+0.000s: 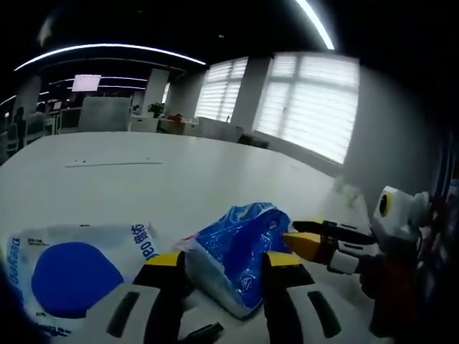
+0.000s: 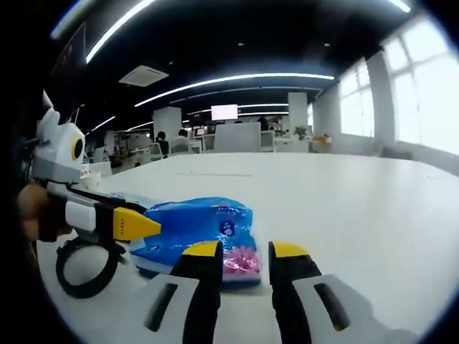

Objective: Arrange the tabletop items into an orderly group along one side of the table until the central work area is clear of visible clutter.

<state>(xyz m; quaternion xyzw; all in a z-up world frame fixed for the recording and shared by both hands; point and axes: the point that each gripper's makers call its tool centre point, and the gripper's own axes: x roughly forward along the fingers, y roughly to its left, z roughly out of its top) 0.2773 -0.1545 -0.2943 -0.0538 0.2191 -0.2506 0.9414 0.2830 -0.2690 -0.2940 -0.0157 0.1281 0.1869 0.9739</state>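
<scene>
Jaws of the left gripper (image 1: 224, 266) stand spread, straddling the near end of the blue bag (image 1: 238, 251); whether they press it cannot be told. Jaws of the right gripper (image 2: 245, 252) stand spread too, tips just short of the same bag, nothing between them. White table (image 1: 143, 179) carries everything. White pouch (image 1: 72, 276) with a blue disc lies just beside the blue bag, on its left in the left gripper view. Black ring (image 2: 86, 269) rests on the table beside the bag in the right gripper view.
</scene>
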